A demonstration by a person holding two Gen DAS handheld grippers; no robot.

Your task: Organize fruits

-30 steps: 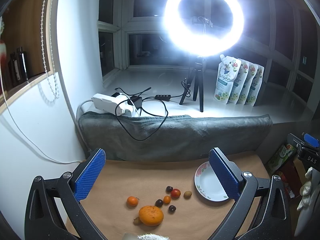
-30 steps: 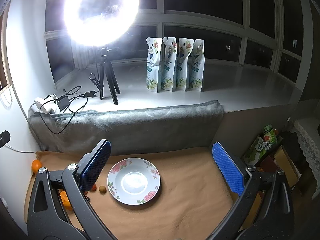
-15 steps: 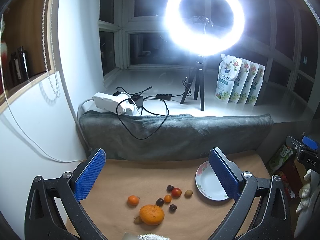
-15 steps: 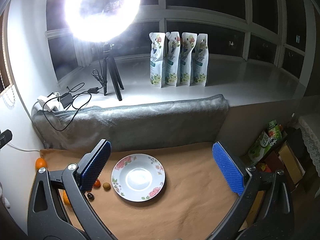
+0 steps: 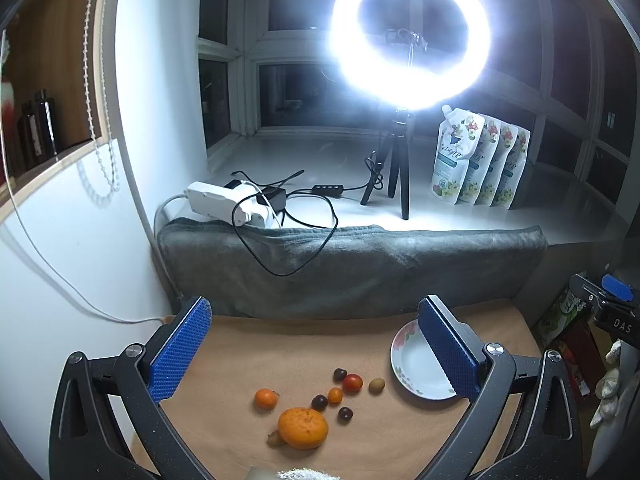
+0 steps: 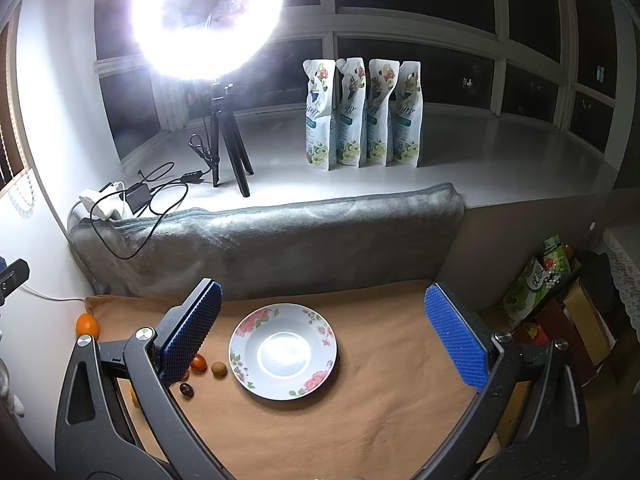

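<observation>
A large mandarin (image 5: 303, 427) lies on the tan mat (image 5: 248, 360) with a small orange (image 5: 266, 398), a red cherry tomato (image 5: 352, 383), an orange tomato (image 5: 335, 395), dark grapes (image 5: 319, 402) and a brown longan (image 5: 376, 385) around it. The floral plate (image 5: 416, 376) stands empty to their right. My left gripper (image 5: 316, 344) hangs open above the fruits. My right gripper (image 6: 324, 332) hovers open over the plate (image 6: 283, 350); the red tomato (image 6: 198, 363), the longan (image 6: 219, 369) and a grape (image 6: 186, 390) show beside its left finger.
A grey folded blanket (image 5: 352, 264) lines the mat's far edge. Behind it the sill holds a ring light on a tripod (image 5: 400, 168), a power strip with cables (image 5: 224, 202) and several pouches (image 6: 362, 114). Boxes and bags (image 6: 548, 296) crowd the floor at right.
Both grippers have drifted a little back and left; the plate and fruits sit slightly farther right in both views. Jaws stay open. Nothing on the mat has moved.
</observation>
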